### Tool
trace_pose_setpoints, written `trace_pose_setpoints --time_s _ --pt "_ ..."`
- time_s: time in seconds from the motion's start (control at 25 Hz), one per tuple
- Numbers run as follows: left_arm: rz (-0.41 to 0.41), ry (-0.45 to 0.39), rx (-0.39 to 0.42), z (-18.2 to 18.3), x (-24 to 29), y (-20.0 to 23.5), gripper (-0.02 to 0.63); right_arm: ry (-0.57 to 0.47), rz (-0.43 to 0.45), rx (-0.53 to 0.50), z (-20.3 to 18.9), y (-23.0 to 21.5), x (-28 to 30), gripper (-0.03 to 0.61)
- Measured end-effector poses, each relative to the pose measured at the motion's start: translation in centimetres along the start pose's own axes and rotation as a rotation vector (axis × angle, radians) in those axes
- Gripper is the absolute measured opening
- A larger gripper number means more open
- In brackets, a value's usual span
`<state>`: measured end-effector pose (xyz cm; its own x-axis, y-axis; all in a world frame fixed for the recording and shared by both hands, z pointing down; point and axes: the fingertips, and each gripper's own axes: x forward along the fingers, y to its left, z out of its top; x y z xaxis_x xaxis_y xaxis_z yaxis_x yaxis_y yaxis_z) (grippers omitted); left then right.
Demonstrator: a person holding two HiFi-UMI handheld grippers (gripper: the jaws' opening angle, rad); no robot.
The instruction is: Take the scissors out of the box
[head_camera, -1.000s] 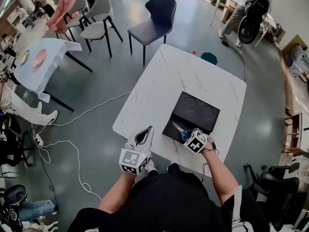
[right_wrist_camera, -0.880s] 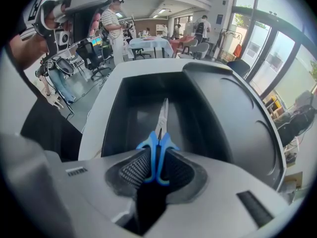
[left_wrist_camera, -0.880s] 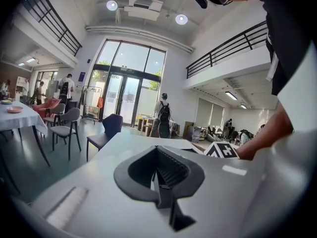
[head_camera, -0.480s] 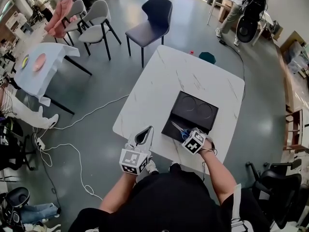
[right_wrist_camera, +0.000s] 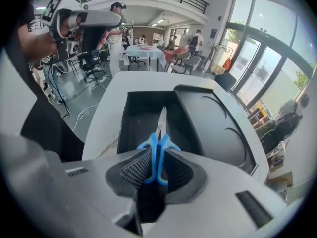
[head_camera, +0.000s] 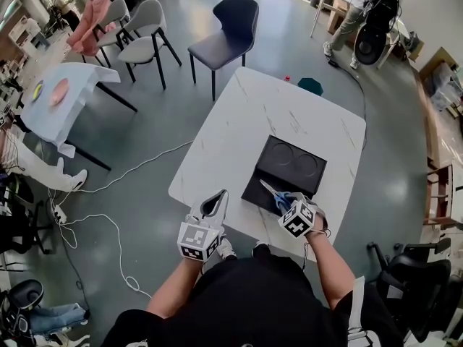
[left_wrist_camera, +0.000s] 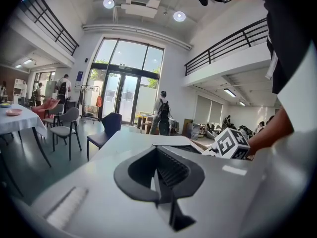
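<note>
A pair of blue-handled scissors (head_camera: 277, 196) (right_wrist_camera: 157, 150) hangs just above the black box's tray (head_camera: 255, 191) (right_wrist_camera: 136, 115), blades pointing away over it. My right gripper (head_camera: 286, 203) (right_wrist_camera: 156, 166) is shut on the handles, both ribbed pads pressing them. The box's open lid (head_camera: 295, 165) (right_wrist_camera: 210, 120), with two round hollows, lies flat beside the tray on the white marble table (head_camera: 246, 121). Off the table's near left edge, my left gripper (head_camera: 216, 202) (left_wrist_camera: 158, 180) is held level, jaws together with nothing in them. Its marker cube (head_camera: 197, 240) faces up.
A dark chair (head_camera: 228, 31) and grey chairs (head_camera: 141, 38) stand beyond the table. A white table with plates (head_camera: 54, 96) is at the left, cables (head_camera: 108, 215) trail over the floor, and a teal object (head_camera: 312, 86) lies by the far edge. A person (head_camera: 354, 16) stands far right.
My right gripper has risen with the scissors, lifting them off the tray toward me. The left gripper has stayed where it was.
</note>
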<state>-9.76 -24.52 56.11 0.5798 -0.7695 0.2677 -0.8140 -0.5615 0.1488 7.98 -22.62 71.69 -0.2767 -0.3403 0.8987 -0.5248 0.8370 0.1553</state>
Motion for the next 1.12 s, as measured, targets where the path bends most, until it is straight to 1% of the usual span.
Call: trace_pose_setpoints --time_s 0.2,0.32,0.4,0.6,0.72,0.92,1.04,1.12 --pt "0.006 -0.005 -0.011 0.3 0.1 0.0 0.009 -0.112 -0.037 0.059 2.0 -0.3 -2.6 0.084" --pt "-0.002 -0.006 -0.009 0.3 0.2 -0.4 0.009 -0.21 -0.064 0.113 3.7 -0.8 -4.3 0.084" --pt "-0.005 -0.007 -0.008 0.4 0.2 -0.5 0.009 -0.28 -0.103 0.13 4.9 -1.3 -5.7 0.084" --pt "-0.004 -0.015 0.0 0.7 0.2 -0.7 0.009 -0.45 -0.232 0.128 7.6 -2.5 -9.1 0.084" --pt "-0.004 -0.023 0.005 1.1 0.1 -0.8 0.009 -0.549 -0.282 0.152 9.1 -2.9 -11.1 0.084" --pt "-0.004 -0.031 0.004 1.5 0.0 -0.9 0.009 -0.693 -0.32 0.275 10.4 -3.8 -13.8 0.084" --pt "-0.007 -0.036 0.006 1.5 0.2 -1.3 0.009 -0.763 -0.335 0.361 10.3 -4.5 -14.7 0.084" --pt "-0.008 -0.038 0.009 1.5 0.2 -1.5 0.009 -0.801 -0.351 0.396 10.1 -5.0 -15.3 0.084"
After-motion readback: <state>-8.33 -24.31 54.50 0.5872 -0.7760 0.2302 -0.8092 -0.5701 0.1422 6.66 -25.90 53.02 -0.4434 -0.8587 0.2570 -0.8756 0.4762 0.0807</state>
